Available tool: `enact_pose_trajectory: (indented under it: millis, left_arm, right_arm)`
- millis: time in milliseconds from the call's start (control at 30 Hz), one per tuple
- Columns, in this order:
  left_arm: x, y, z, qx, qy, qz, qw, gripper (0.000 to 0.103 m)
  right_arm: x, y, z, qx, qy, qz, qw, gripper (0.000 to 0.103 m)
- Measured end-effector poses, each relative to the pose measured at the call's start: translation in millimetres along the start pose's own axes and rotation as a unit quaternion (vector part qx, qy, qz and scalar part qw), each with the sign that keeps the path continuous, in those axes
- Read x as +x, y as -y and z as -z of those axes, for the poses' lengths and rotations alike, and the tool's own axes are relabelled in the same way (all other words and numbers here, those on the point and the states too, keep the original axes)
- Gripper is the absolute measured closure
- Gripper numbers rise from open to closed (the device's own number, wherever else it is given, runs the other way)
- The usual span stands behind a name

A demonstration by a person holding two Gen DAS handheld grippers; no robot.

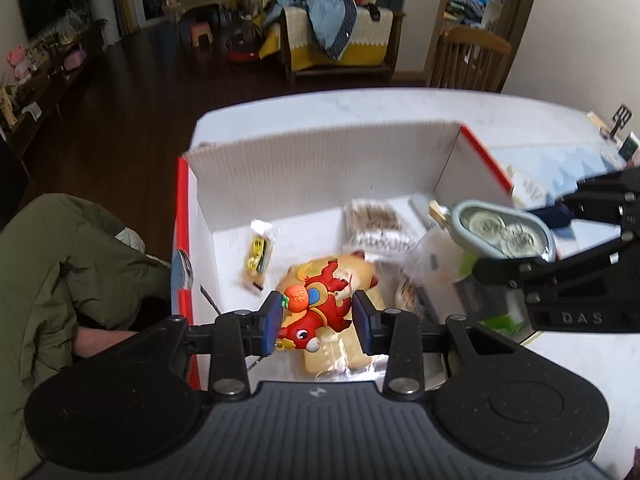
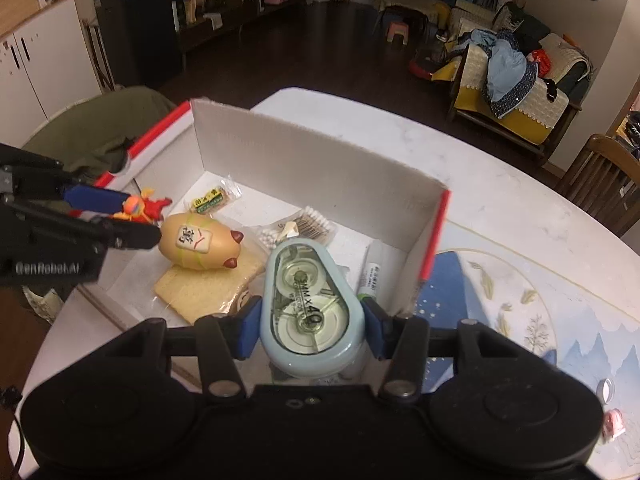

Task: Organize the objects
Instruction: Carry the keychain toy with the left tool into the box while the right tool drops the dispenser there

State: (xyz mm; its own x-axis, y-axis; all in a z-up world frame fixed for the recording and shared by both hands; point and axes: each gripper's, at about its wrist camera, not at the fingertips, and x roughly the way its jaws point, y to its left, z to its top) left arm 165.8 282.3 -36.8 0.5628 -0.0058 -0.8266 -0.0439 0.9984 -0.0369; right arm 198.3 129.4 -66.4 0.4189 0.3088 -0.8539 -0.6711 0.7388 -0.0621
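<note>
My left gripper (image 1: 318,314) is shut on a red horse charm (image 1: 320,304) with an orange on it, held just above the near left part of an open white cardboard box (image 1: 320,160) with red edges. In the right wrist view the charm (image 2: 140,206) and the left gripper (image 2: 128,216) hang beside a tan egg-shaped toy (image 2: 200,242). My right gripper (image 2: 312,324) is shut on a light blue correction tape dispenser (image 2: 312,300), over the box's (image 2: 312,168) near right side. The left wrist view shows that dispenser (image 1: 504,232) in the right gripper (image 1: 520,240).
Inside the box lie a cracker packet (image 2: 212,288), a cotton swab pack (image 2: 300,228), a yellow-green snack packet (image 2: 210,200) and a white tube (image 2: 372,272). A blue-patterned mat (image 2: 520,300) covers the marble table on the right. A green jacket (image 1: 60,260) is at the left, a wooden chair (image 2: 600,176) beyond.
</note>
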Motion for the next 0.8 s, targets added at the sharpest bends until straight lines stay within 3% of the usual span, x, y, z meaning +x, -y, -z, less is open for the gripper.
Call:
enact_pose_trajectory:
  millis: [267, 467, 600, 800]
  left_arm:
    - [25.1, -2.6, 11.7, 0.01, -0.029, 0.001, 0.9995, 0.067]
    - [38.4, -6.3, 15.8, -0.007, -0.049, 0.023, 0.9985, 0.067]
    - [43.0, -6.0, 17.4, -0.017, -0.058, 0.029, 0.9977, 0.066]
    - [42.1, -3.0, 19.5, -0.025, -0.05, 0.038, 0.9977, 0.05]
  right_arm:
    - [33.5, -6.0, 0.0, -0.005, -0.031, 0.02, 0.999, 0.052]
    - [40.6, -5.5, 4.8, -0.006, -0.034, 0.018, 0.999, 0.051]
    - [33.3, -2.9, 7.0, -0.004, -0.027, 0.0, 1.0, 0.037]
    - [18.0, -0.6, 13.0, -0.012, -0.015, -0.015, 1.0, 0.035]
